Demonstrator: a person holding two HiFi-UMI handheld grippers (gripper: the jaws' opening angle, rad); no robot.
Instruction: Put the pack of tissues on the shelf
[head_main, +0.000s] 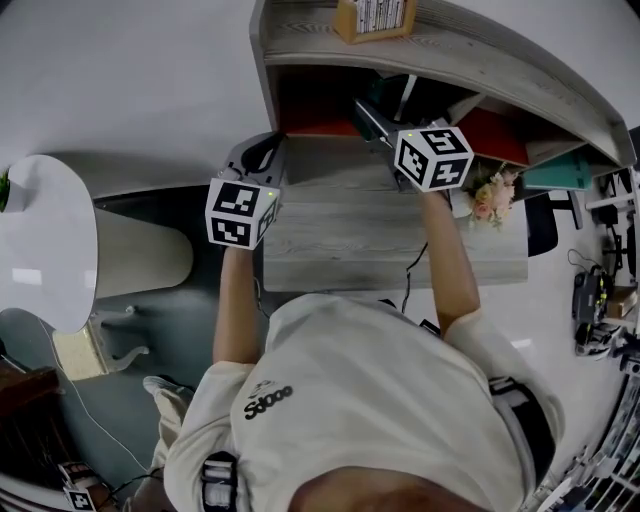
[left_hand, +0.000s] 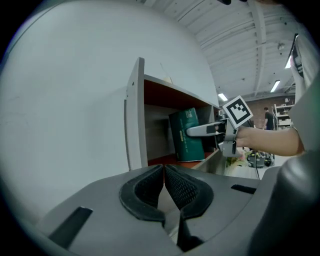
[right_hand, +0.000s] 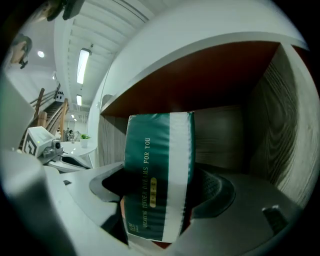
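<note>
The pack of tissues (right_hand: 158, 175) is dark green with a white stripe and stands upright between my right gripper's (right_hand: 159, 207) pads. That gripper is shut on it. In the left gripper view the pack (left_hand: 186, 136) is inside a shelf compartment, its lower end at the red floor of the shelf (left_hand: 135, 115); I cannot tell whether it rests there. My right gripper (left_hand: 204, 130) reaches in from the right. My left gripper (left_hand: 164, 171) is shut on nothing and points at the shelf's left side wall. In the head view it (head_main: 256, 152) hangs just left of the shelf (head_main: 400, 225).
A small box (head_main: 372, 18) stands on the top board. Flowers (head_main: 490, 196) and a teal object (head_main: 560, 172) sit at the shelf's right end. A white round table (head_main: 40, 240) is on the left, and a white wall is behind the shelf.
</note>
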